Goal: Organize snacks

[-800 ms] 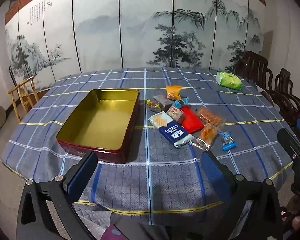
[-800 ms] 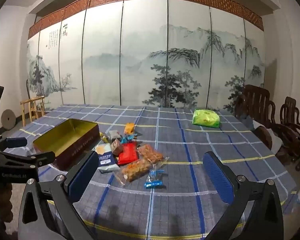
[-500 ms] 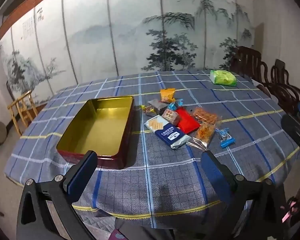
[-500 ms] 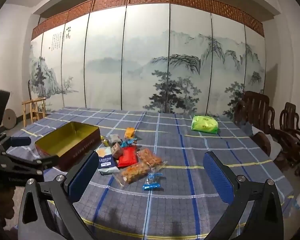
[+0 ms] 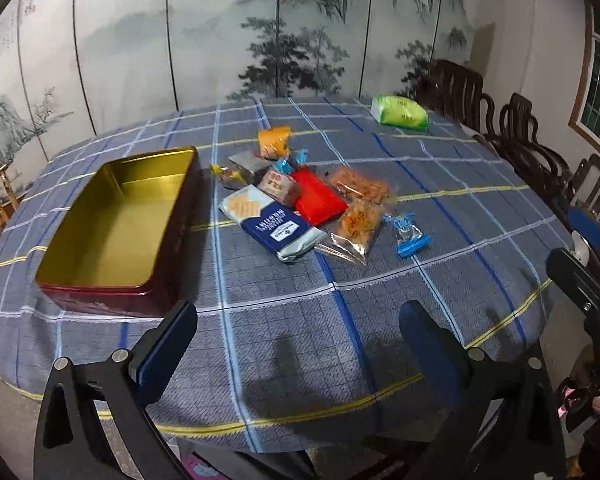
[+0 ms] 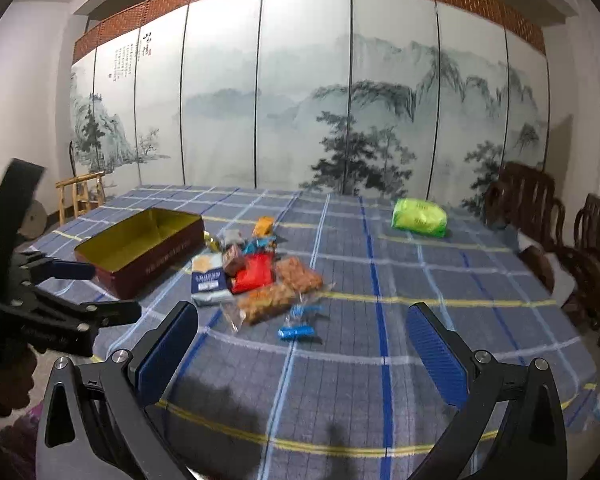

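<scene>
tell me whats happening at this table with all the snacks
A person is holding a set of tongs in each hand over a checked tablecloth. Both the left tongs and the right tongs are open and hold nothing. An open tin sits empty, and beside it lies a pile of snack packets, none yet in the tin. A green packet lies apart at the far side.

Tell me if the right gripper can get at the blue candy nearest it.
Probably yes. The right gripper is open and empty, and the blue candy lies alone on the cloth at the near edge of the snack pile, with nothing over it.
</scene>
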`<state>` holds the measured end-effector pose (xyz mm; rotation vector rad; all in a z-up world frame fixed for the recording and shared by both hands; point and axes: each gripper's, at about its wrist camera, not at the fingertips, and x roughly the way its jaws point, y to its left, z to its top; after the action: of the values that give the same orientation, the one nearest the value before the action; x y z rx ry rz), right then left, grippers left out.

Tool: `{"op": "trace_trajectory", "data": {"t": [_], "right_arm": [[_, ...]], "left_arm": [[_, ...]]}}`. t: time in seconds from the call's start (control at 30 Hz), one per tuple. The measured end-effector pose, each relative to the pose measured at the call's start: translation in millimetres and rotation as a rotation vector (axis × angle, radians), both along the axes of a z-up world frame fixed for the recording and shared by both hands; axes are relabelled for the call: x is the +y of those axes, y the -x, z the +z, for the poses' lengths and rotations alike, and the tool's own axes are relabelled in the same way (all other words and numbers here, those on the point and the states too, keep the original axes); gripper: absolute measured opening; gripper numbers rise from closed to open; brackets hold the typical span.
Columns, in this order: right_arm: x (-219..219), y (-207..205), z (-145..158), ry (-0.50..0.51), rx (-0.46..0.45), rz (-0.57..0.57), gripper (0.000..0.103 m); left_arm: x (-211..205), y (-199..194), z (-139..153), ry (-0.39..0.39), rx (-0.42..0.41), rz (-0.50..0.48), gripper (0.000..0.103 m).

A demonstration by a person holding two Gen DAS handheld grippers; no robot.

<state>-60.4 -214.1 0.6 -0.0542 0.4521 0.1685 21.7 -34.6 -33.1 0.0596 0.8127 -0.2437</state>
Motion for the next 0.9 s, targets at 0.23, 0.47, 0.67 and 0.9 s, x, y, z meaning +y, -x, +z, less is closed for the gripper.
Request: {"op": "trace_trajectory", "data": {"t": [0.23, 0.47, 0.67, 0.9], "right_arm": [[-38, -15, -26, -0.123, 0.099, -0.024, 0.103], [-49, -19, -46, -0.155, 0.138, -0.025, 0.103], [-63, -20, -53, -0.183, 0.158, -0.039, 0.103], [-76, -25, -65, -0.218, 0.186, -0.053, 0.103]], "left_arm": [[-6, -33, -7, 0.033, 0.098, 0.032, 0.097], [-6, -93, -16, 0.066, 0.215, 0.164, 0.076], [5, -138, -33, 0.138, 0.325, 0.256, 0.072], [12, -170, -51, 0.148, 0.401, 0.324, 0.067]]}}
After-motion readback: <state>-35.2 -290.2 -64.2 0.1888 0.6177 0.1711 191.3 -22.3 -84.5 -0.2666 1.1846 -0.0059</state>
